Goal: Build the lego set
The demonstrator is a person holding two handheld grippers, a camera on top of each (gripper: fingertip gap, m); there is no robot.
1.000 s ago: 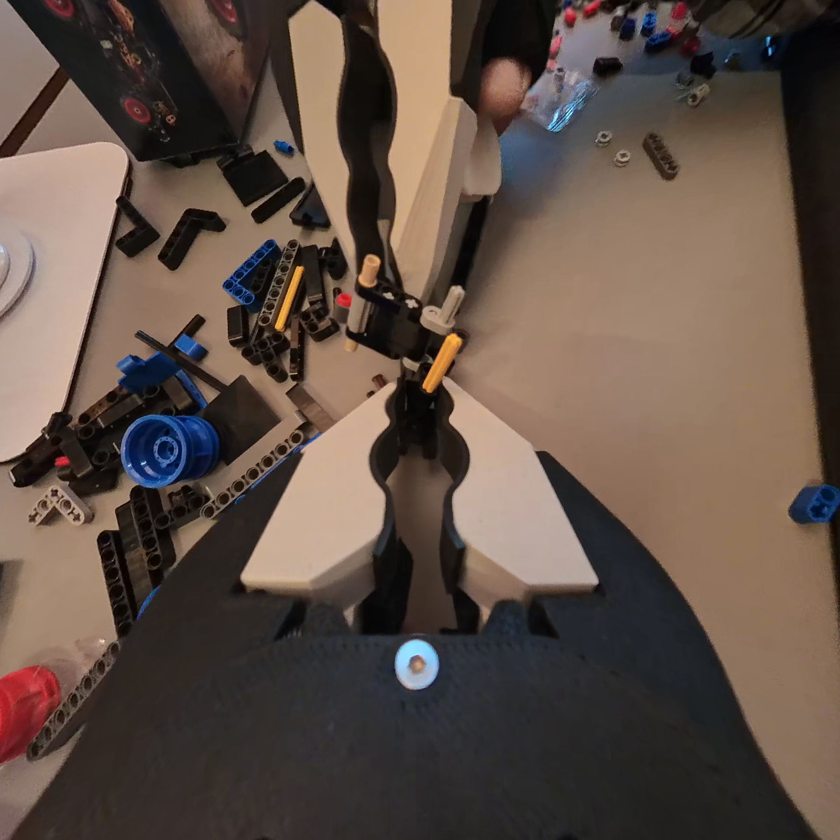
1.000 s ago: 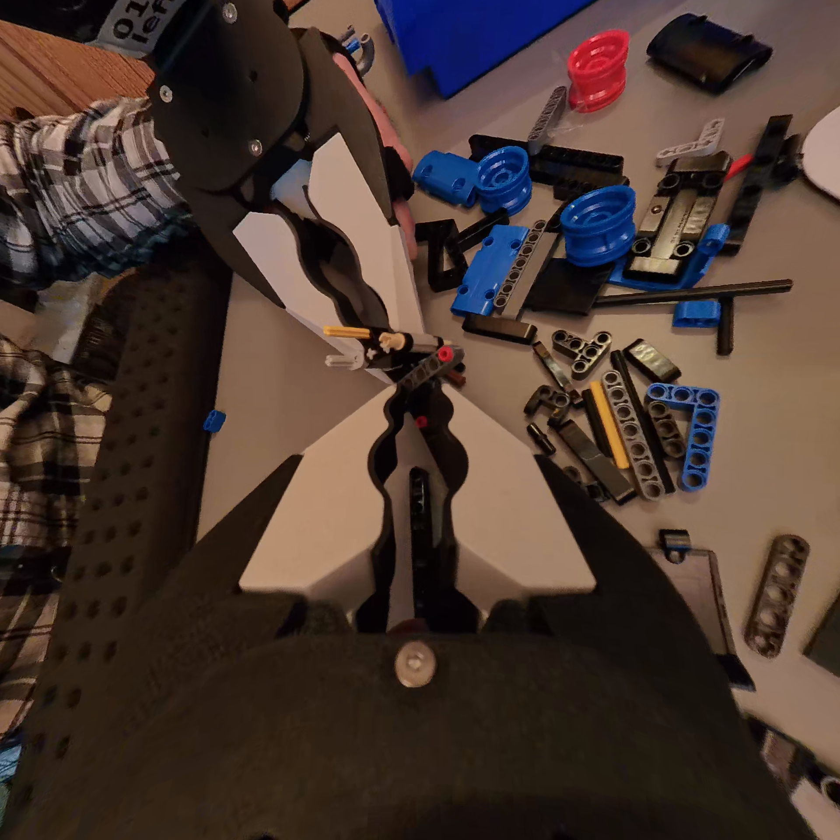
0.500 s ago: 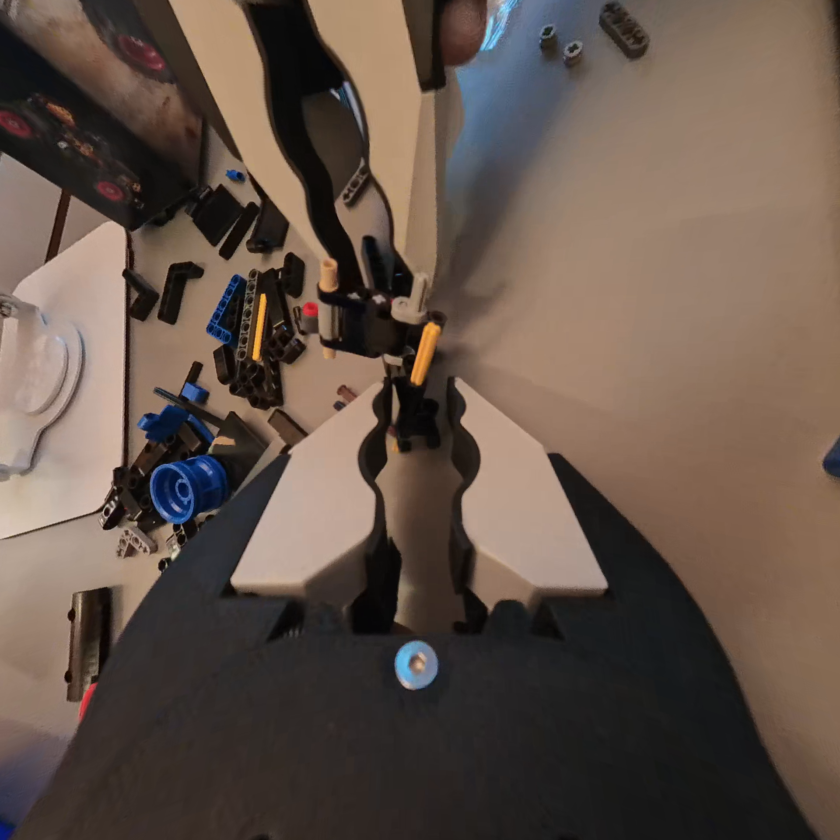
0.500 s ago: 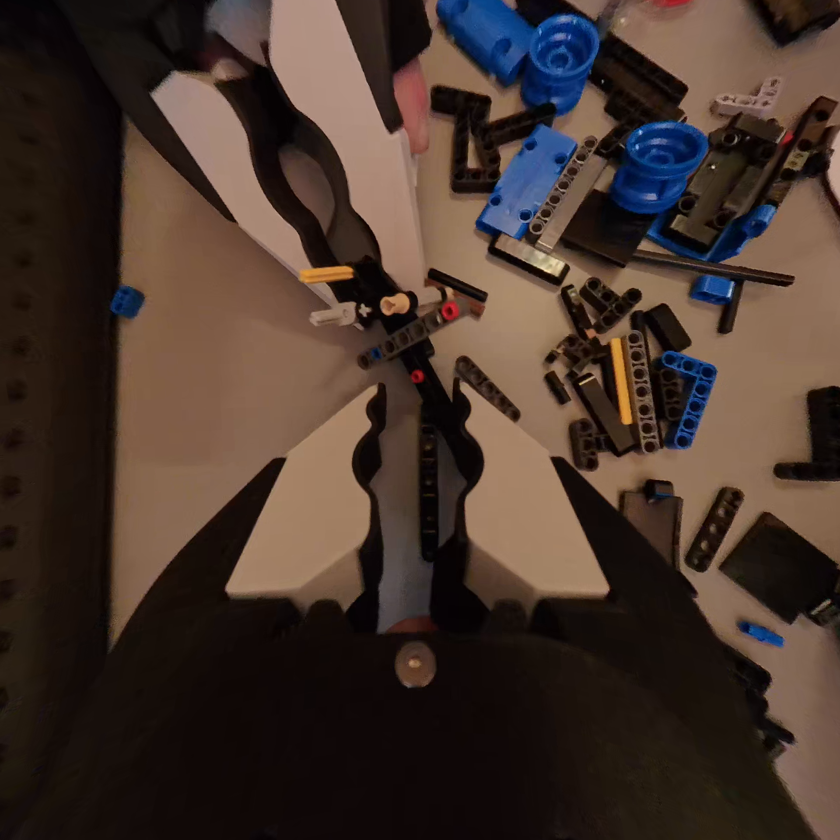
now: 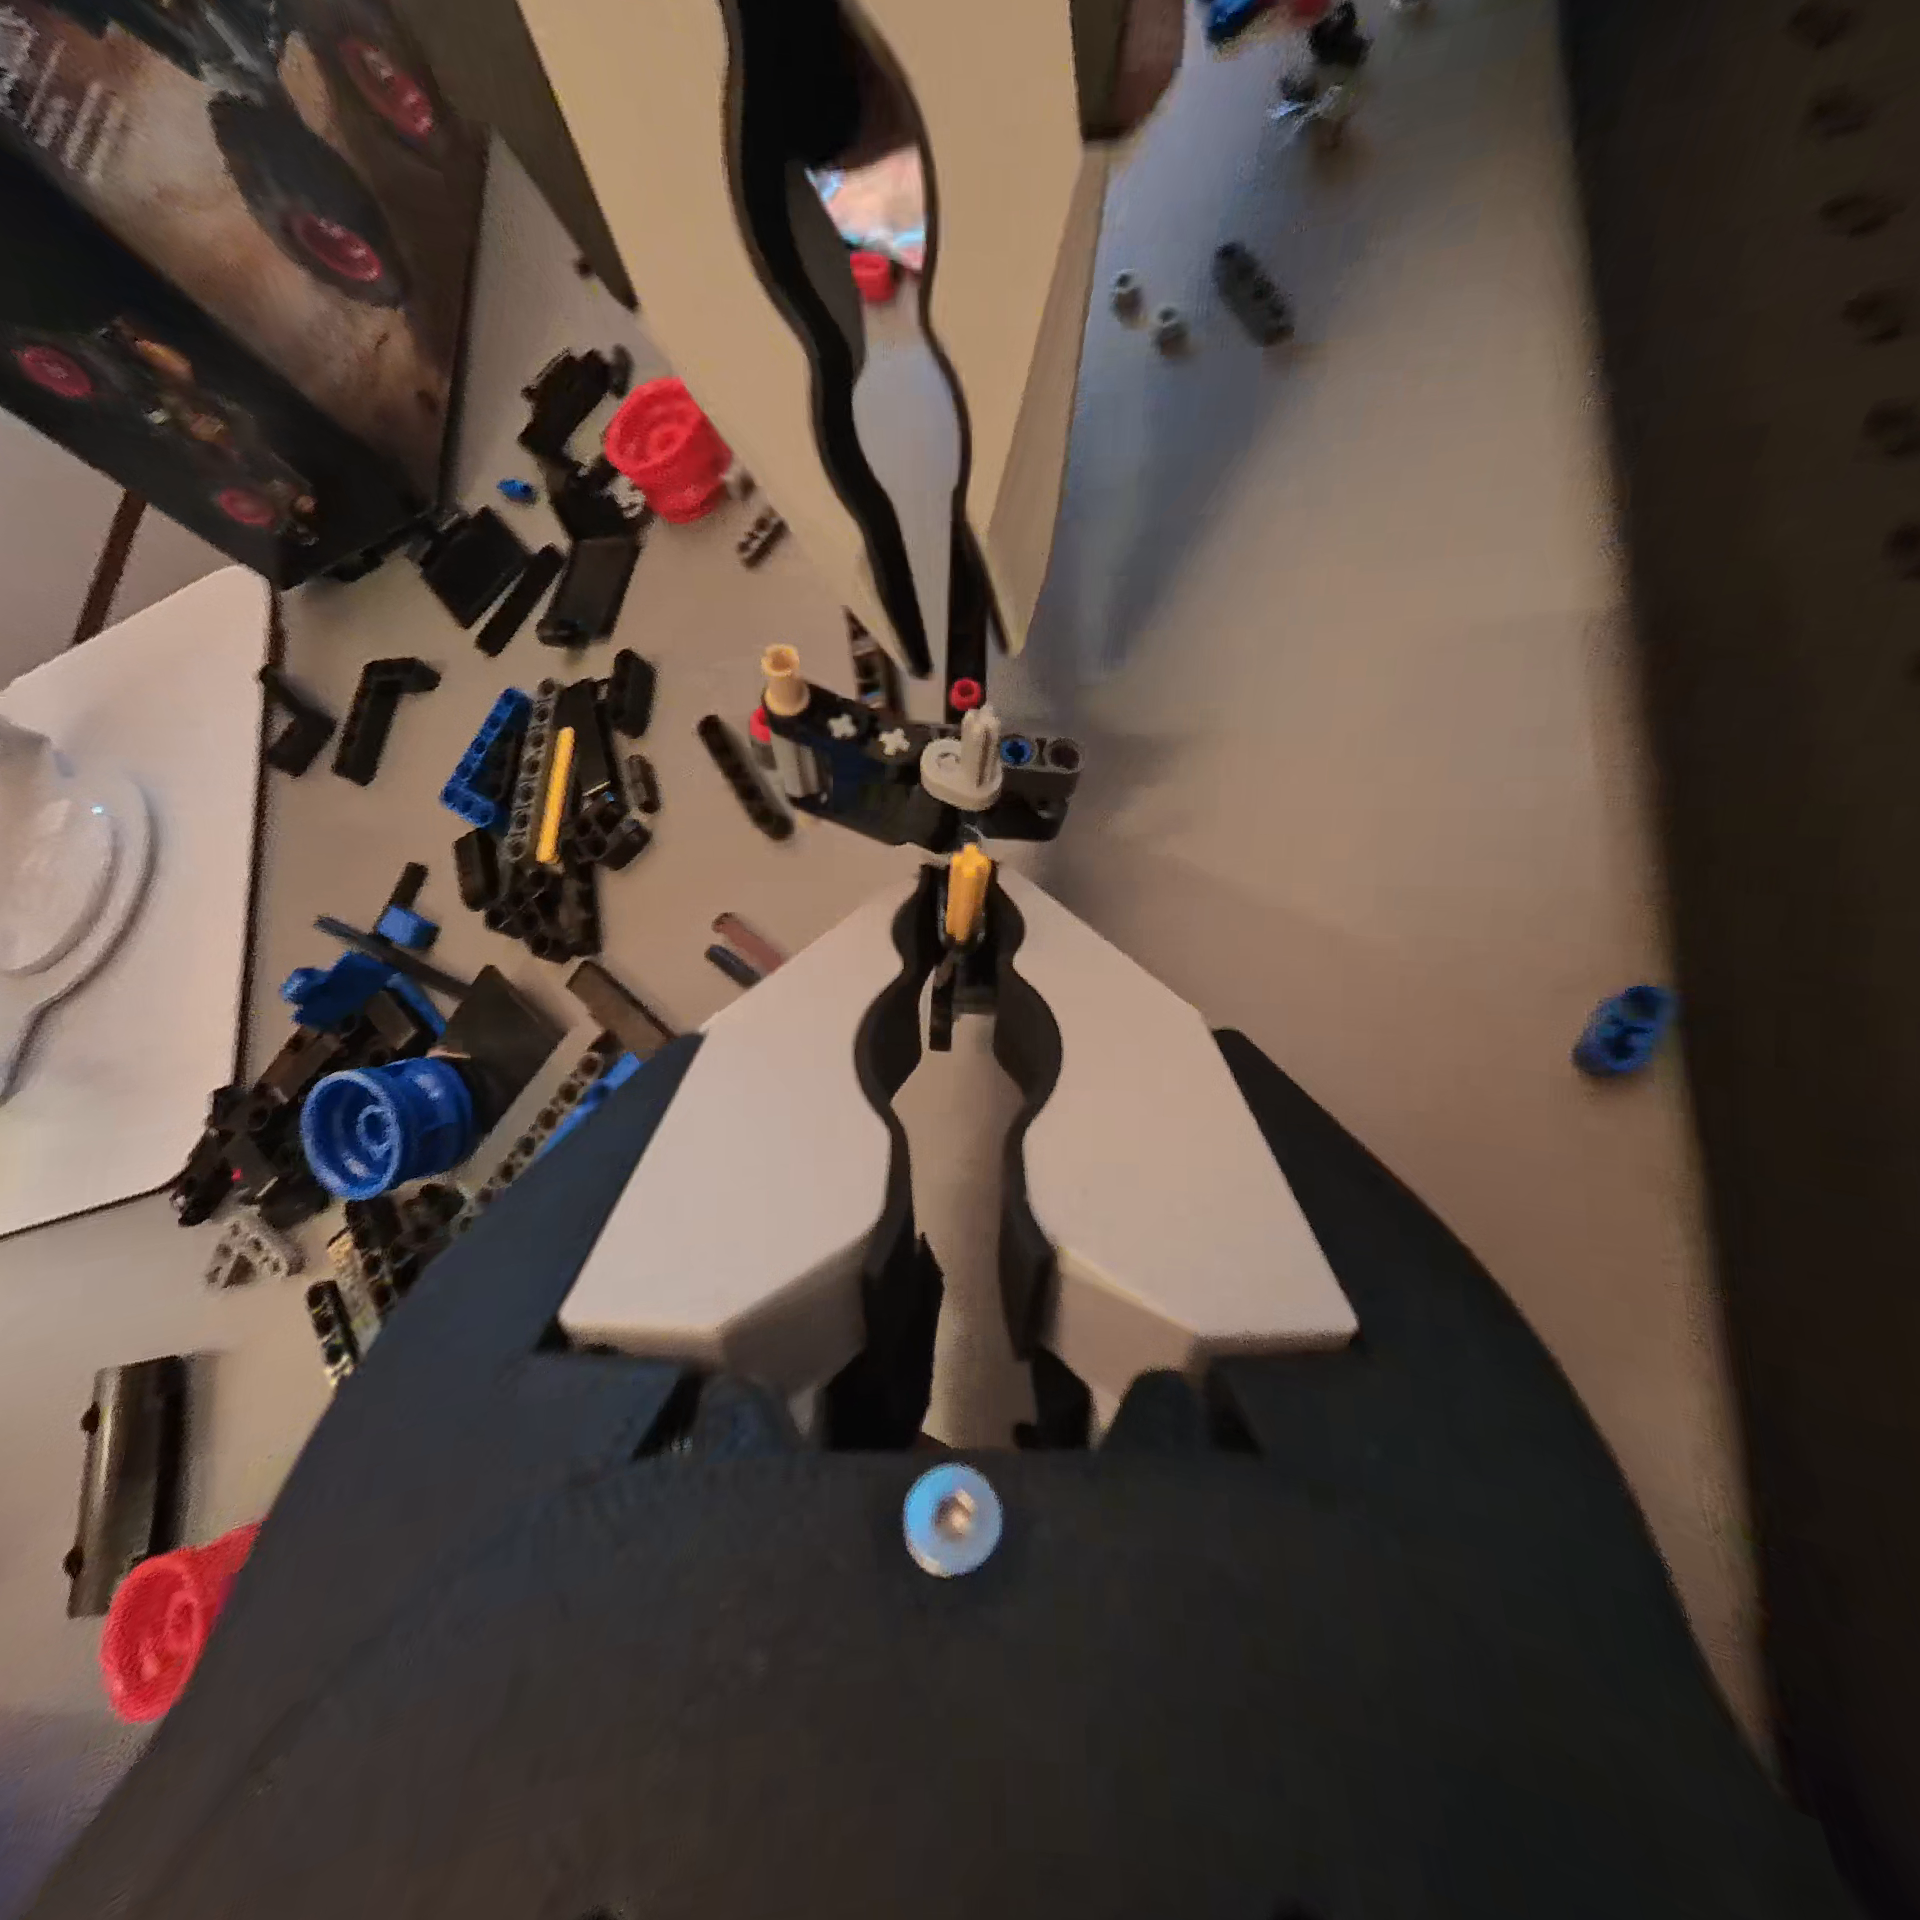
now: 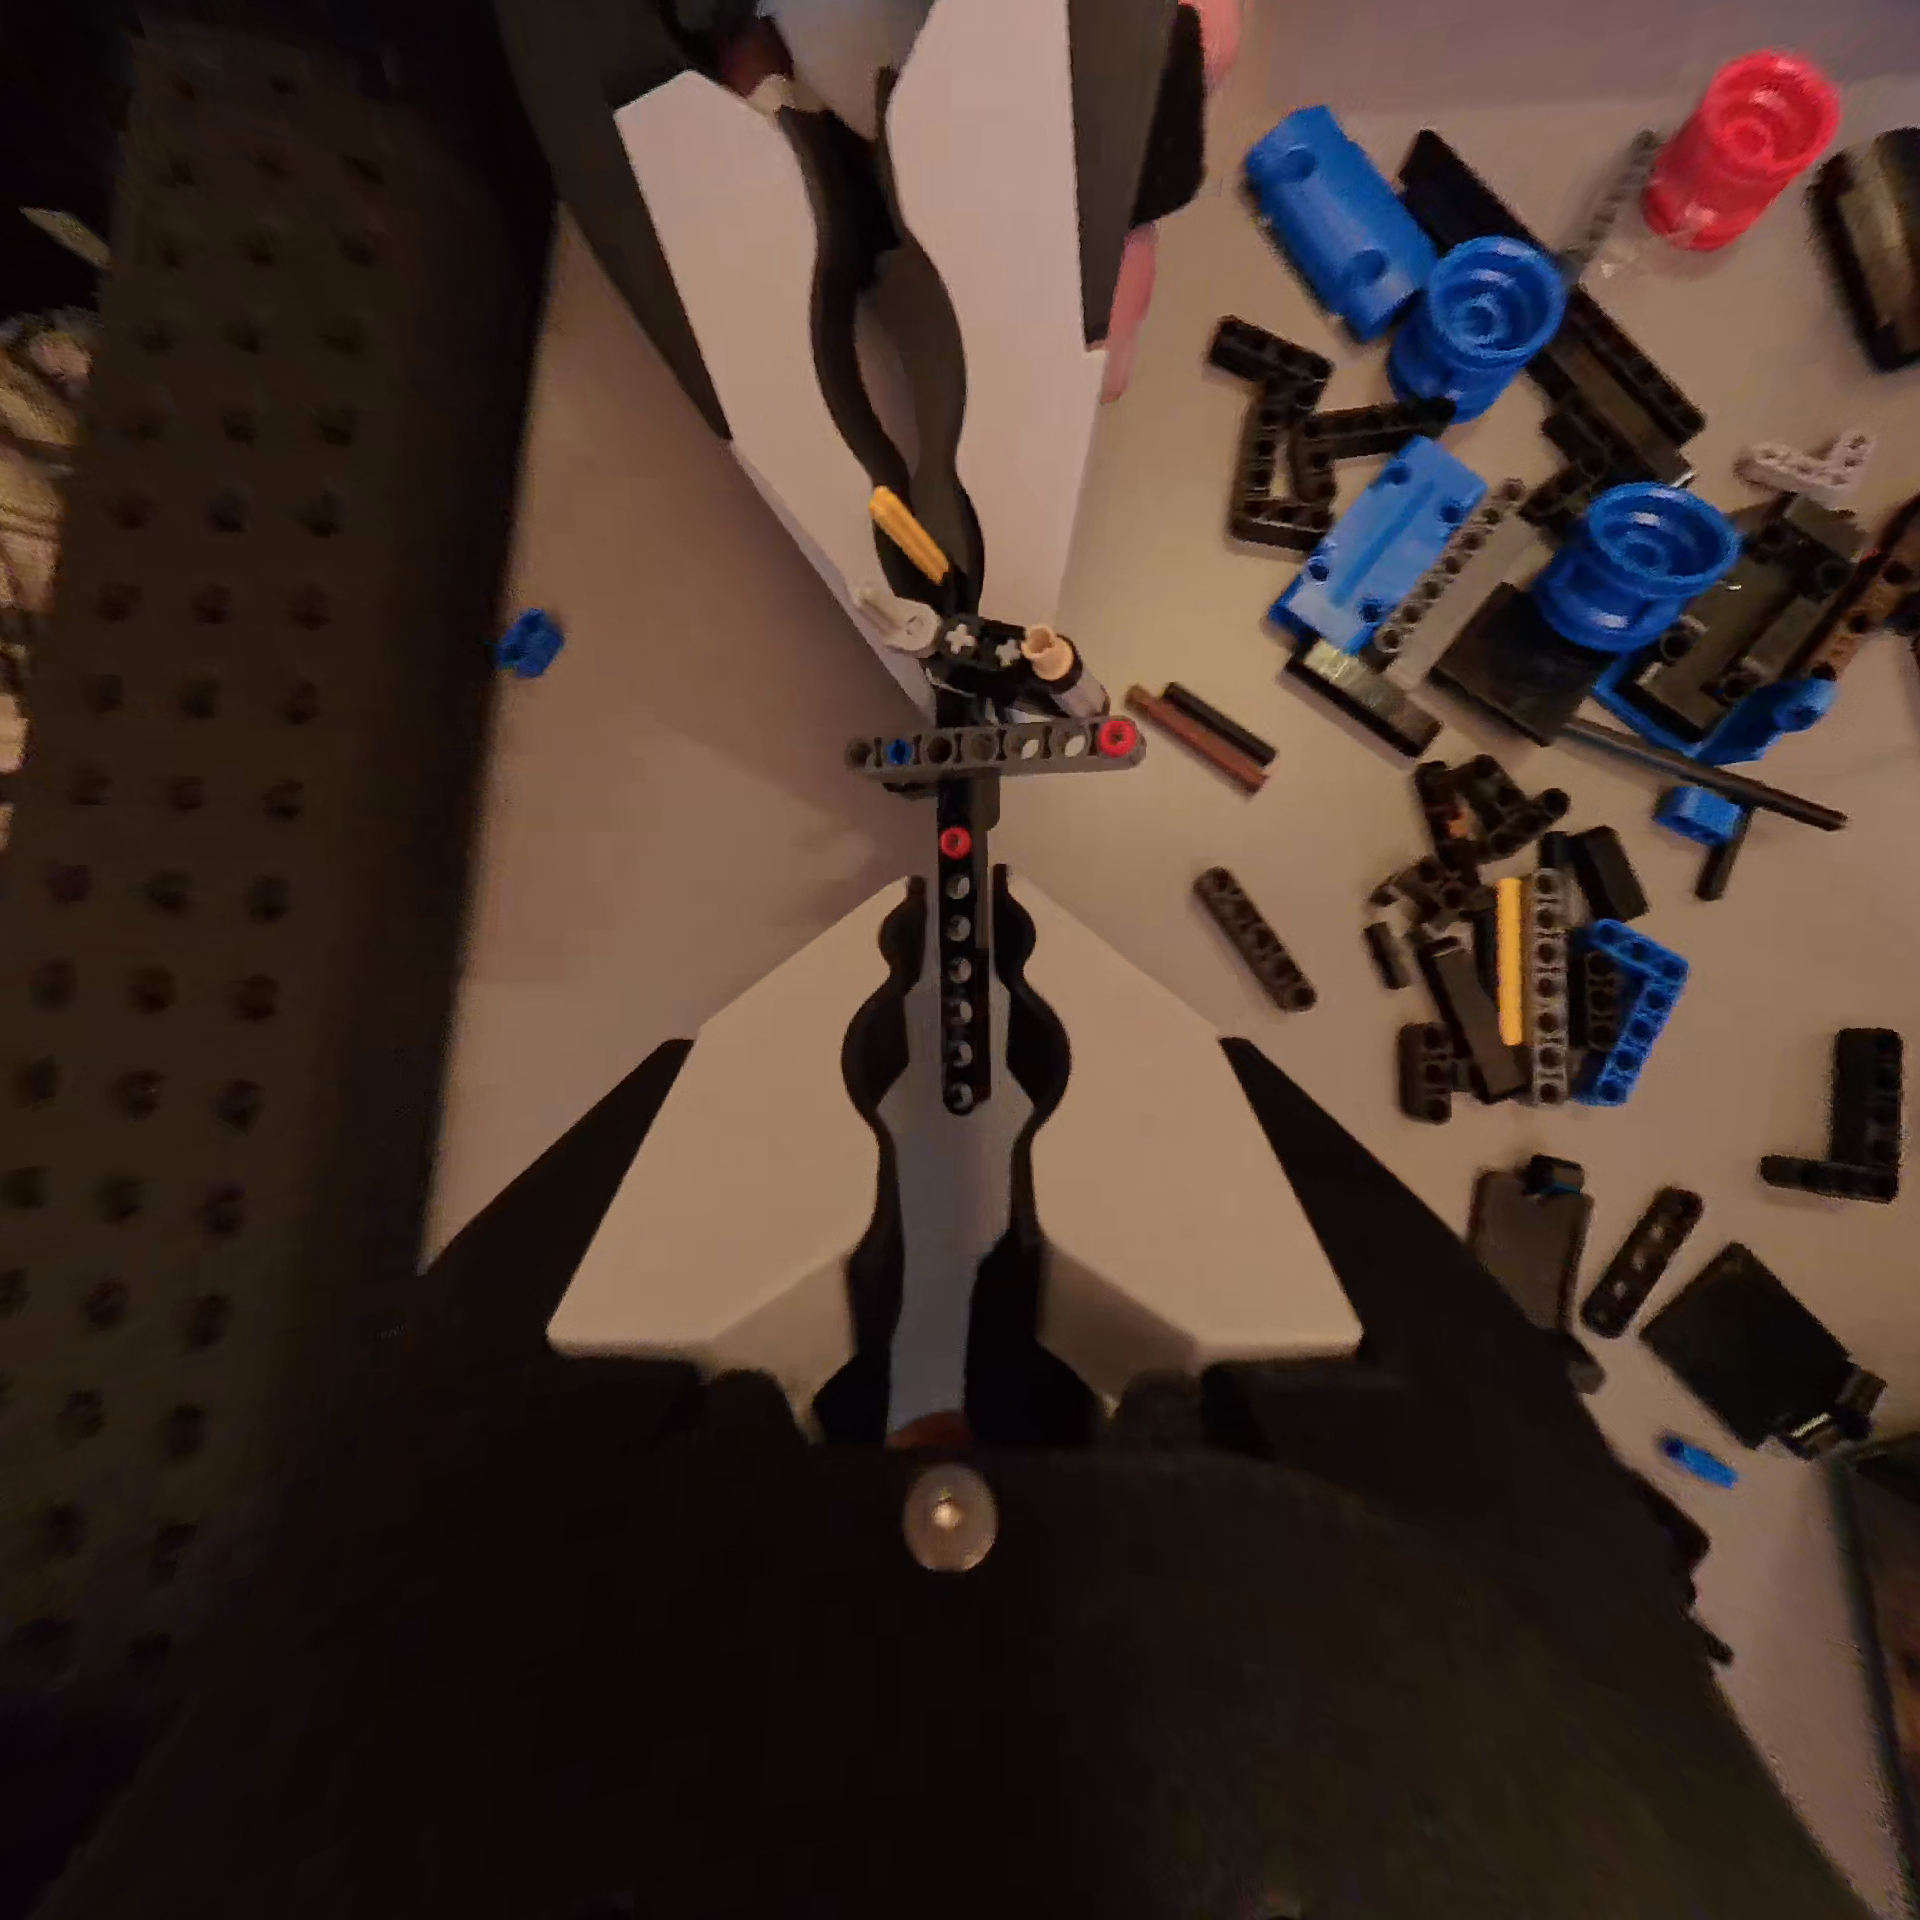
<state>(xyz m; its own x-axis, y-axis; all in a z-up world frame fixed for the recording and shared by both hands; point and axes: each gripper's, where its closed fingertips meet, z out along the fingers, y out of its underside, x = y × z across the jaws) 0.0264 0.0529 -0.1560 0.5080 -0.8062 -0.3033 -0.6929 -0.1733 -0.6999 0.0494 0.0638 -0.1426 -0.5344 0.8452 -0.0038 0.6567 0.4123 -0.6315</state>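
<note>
A small black lego assembly (image 5: 894, 764) with a tan pin, a grey piece and a yellow axle (image 5: 966, 888) hangs above the grey table. My left gripper (image 5: 956, 899) is shut on it at the yellow axle end. My right gripper (image 6: 956, 883) is shut on a long black beam (image 6: 956, 977) with a red pin, which meets a grey cross beam (image 6: 987, 746) on the assembly (image 6: 987, 649). The two grippers face each other tip to tip: the right gripper (image 5: 951, 649) comes from the top in the left wrist view, the left gripper (image 6: 925, 582) from the top in the right wrist view.
Loose pieces lie beside the assembly: blue wheel hubs (image 6: 1642, 561) (image 5: 384, 1127), red hubs (image 5: 665, 447) (image 6: 1745, 145) and black beams (image 6: 1252, 940). The set's box (image 5: 208, 260) and a white board (image 5: 135, 831) stand left. A small blue connector (image 5: 1621, 1029) lies near a dark perforated surface (image 6: 260, 727). Only a small space, under 4 cm, lies between the two pairs of fingers. Between my left fingertips and the small blue connector (image 5: 1621, 1029) there is roughly 11 centimeters. Seen from the right wrist view (image 6: 527, 639) as well.
Both grippers have turned and now stand in one line, tip to tip. The grey beam has swung crosswise to the black beam. Both stay shut on their pieces.
</note>
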